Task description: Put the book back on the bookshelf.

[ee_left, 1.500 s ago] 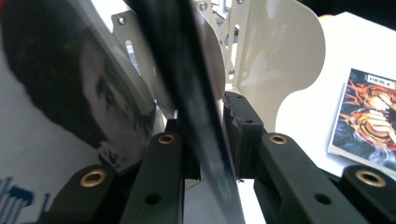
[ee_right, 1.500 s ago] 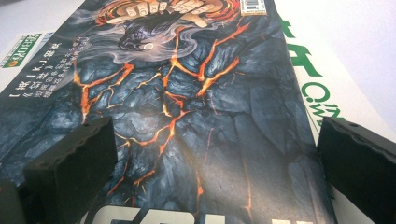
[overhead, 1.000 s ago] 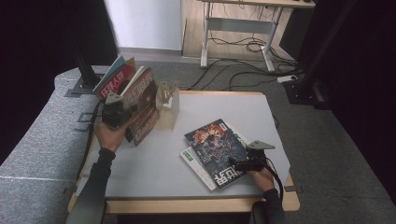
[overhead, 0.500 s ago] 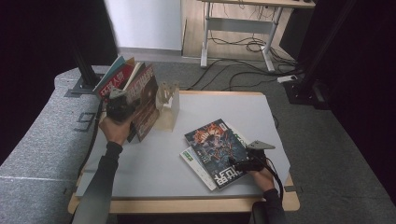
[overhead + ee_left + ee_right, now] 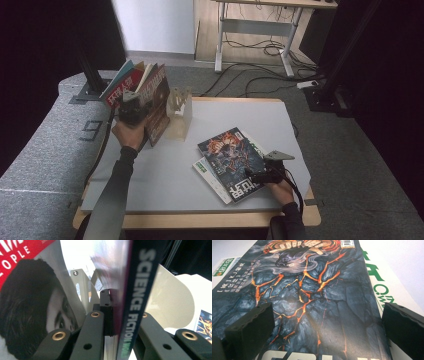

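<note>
The left gripper (image 5: pixel 113 315) is clamped on the spine edge of a magazine (image 5: pixel 136 297); its cover is blurred, but the spine reads "SCIENCE FICTION WORLD". Just left of the jaws, another magazine (image 5: pixel 32 302) shows a cropped face and the letters "OPLE" on red. Behind them stands a pale rack (image 5: pixel 179 112), partly hidden. The right gripper (image 5: pixel 327 322) holds its jaws wide apart over a lava-patterned magazine (image 5: pixel 317 302), title cut off; beneath it a white one (image 5: pixel 384 282) shows green lettering.
</note>
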Demonstrator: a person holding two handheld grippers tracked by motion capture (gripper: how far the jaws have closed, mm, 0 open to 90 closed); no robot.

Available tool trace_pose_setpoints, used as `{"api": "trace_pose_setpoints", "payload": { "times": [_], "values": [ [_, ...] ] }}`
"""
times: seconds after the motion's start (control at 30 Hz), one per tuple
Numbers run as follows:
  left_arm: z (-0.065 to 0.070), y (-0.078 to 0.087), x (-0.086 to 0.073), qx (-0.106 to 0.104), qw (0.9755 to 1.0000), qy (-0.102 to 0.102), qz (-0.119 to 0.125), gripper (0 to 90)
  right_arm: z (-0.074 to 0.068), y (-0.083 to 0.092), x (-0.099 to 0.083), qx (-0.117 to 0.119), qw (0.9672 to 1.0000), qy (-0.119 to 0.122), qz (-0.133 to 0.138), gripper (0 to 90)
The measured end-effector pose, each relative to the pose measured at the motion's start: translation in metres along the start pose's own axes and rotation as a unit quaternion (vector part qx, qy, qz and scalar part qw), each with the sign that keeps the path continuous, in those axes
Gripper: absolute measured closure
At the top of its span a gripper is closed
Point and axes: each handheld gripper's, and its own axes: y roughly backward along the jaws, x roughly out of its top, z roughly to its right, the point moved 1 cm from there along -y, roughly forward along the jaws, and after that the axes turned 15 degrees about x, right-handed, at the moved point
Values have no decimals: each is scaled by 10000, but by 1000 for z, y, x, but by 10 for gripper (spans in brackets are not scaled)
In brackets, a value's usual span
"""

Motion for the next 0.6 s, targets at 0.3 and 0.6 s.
{"api": "trace_pose_setpoints", "payload": {
  "times": [0.3,0.6],
  "values": [
    [-4,-3,0,26,9998,144,97,841,0,0,0,1,10000,0,0,0],
    [-15,-2,-11,-97,9989,447,40,833,0,0,0,1,10000,-1,0,0]
  ]
}}
